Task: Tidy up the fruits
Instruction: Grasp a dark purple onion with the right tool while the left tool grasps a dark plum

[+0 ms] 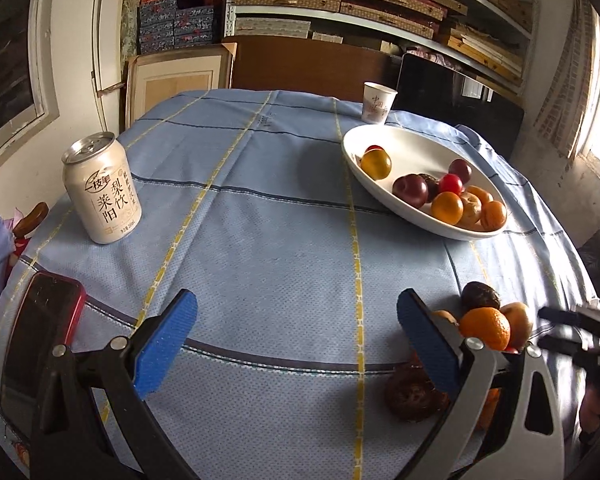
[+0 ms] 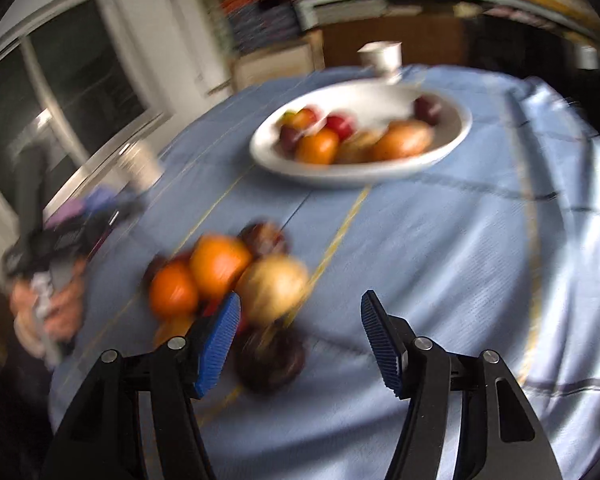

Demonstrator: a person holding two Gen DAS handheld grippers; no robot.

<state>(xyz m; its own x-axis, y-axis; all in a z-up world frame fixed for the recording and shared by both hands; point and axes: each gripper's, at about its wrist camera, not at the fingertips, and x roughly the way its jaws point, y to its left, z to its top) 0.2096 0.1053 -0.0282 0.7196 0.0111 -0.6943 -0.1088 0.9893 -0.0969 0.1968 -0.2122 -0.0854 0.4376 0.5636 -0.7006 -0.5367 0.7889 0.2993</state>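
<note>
Fingers: the left gripper (image 1: 296,344) has its blue-padded fingers (image 1: 166,344) spread wide and holds nothing; only bare tablecloth lies between them. The right gripper (image 2: 300,344) is likewise wide open and empty. Its left pad (image 2: 218,346) stands just in front of a loose pile of fruit (image 2: 228,276); contact cannot be determined because that view is motion-blurred.

Surface: a table covered by a blue tablecloth (image 1: 260,208) with yellow and dark grid lines. A white bowl (image 1: 404,138) sits toward the far right of the table and holds plums, oranges and other small fruit. A paper cup (image 1: 378,102) stands just behind the bowl at the far edge. A drink can (image 1: 102,188) stands upright near the left edge. A red-cased phone (image 1: 40,336) lies at the near left corner.

Task items: the pile of oranges, a pale fruit and dark fruit lies near the near right edge. One dark fruit (image 1: 414,394) lies apart, just inside the left gripper's right finger.

Room: shelving (image 1: 380,0) stacked with flat boxes lines the far wall. A window is visible on the left wall in the right wrist view.

Clearance: the centre of the tablecloth between can and bowl carries no objects.
</note>
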